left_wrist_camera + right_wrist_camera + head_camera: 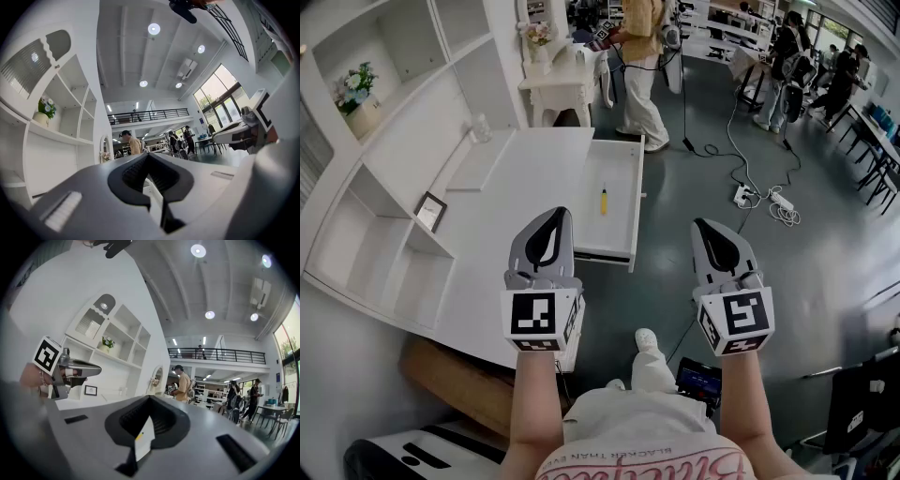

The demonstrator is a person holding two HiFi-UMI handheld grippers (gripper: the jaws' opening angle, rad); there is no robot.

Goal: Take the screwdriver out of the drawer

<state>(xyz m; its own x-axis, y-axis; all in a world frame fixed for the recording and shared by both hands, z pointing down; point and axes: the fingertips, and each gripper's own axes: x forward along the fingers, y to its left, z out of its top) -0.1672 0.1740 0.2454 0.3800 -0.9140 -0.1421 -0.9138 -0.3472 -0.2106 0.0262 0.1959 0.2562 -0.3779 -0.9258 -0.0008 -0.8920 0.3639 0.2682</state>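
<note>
Yellow screwdriver (603, 200) in open drawer (620, 236)

— What is taking up the left side of the room?
— A white shelf unit (394, 141) is standing against the wall. A pot of flowers (358, 98) is sitting in one upper compartment, and a small framed picture (430, 211) is standing lower down. A white desk (516, 187) is running along its foot.
— And the floor?
— The grey floor (825, 253) is shining a little, with a power strip (741, 195) and white cables lying on it. People (639, 66) are standing further back.
— How is the place being lit?
— Round ceiling lamps (153, 29) are glowing, tall windows (216, 101) are letting daylight in, and a railed balcony (150, 114) is running across the far wall.
</note>
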